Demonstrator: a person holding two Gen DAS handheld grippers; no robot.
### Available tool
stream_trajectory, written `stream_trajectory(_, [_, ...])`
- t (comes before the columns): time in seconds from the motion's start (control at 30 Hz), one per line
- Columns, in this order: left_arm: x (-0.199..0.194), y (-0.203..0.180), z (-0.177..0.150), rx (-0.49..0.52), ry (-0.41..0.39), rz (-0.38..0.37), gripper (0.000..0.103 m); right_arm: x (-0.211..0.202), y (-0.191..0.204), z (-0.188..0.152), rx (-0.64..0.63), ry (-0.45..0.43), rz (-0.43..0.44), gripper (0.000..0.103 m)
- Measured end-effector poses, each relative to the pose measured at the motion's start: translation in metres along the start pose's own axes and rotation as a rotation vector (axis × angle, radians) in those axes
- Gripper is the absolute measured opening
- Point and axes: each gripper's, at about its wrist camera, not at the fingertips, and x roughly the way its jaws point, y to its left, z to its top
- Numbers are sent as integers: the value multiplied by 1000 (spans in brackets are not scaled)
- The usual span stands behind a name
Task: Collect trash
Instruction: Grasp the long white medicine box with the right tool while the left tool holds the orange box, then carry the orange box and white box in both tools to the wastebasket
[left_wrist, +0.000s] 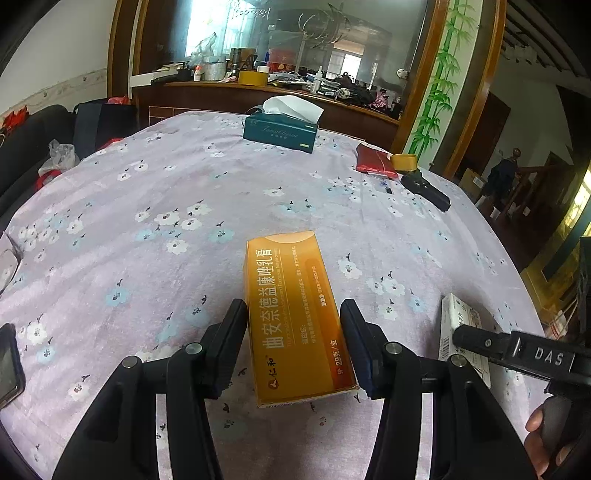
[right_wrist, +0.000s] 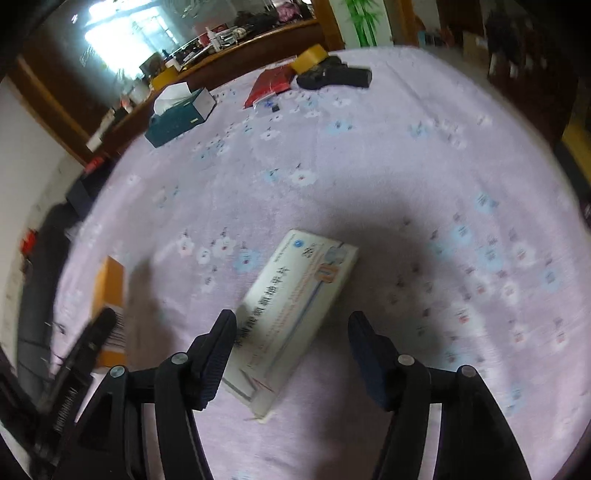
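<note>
A: Left tongs (left_wrist: 293, 343) straddled the orange carton (left_wrist: 295, 317), which lay flat on the flowered cloth of the tabletop (left_wrist: 147, 206), nearer the near edge than the far one. Both pads sat against its long sides; the grip looked closed on the carton.

B: Noted. And the right tongs (right_wrist: 291, 350)?

A: Half spread. The white carton (right_wrist: 291, 317) lay flat and skewed between the fingers. The left pad was touching or nearly touching its long edge; the right pad stood clear of it. Not gripped. The right-wrist view was blurred.

B: Position of the two cartons?

A: White carton lay near the tabletop's right edge, to the right of the orange one, apart from it. A hand (left_wrist: 546, 439) showed on the right tongs' handle in the left-wrist view.

B: Other items recorded?

A: A teal tissue box (left_wrist: 279, 133) near the far edge; a red packet (left_wrist: 375, 166), a yellow tape roll (left_wrist: 403, 161) and a black device (left_wrist: 426, 190) toward the far right corner.
</note>
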Motion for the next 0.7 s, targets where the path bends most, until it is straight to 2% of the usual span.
stream_trajectory(0.13, [1, 1, 0, -6, 6, -2, 51, 9, 11, 3, 1, 16, 25, 67])
stream_trajectory(0.23, [2, 2, 0, -4, 5, -4, 51, 12, 22, 3, -44, 7, -7, 59])
stream_trajectory(0.27, [2, 2, 0, -3, 6, -6, 51, 12, 25, 2, -60, -6, -15, 41])
stream_trajectory(0.3, [2, 1, 0, 0, 6, -8, 51, 11, 25, 3, -70, -20, -18, 35])
stream_trajectory(0.4, [1, -2, -1, 11, 4, -16, 51, -1, 22, 3, -72, -59, 52, 22])
stream_trajectory(0.47, [0, -6, -2, 25, -2, -17, 51, -12, 20, -1, -92, -88, 103, 19])
stream_trajectory(0.6, [0, -11, -3, 49, -4, -18, 51, -21, 26, -10, -150, -131, 123, 17])
stream_trajectory(0.7, [0, -11, -3, 50, -7, -8, 51, -14, 36, -15, -202, -103, 138, 17])
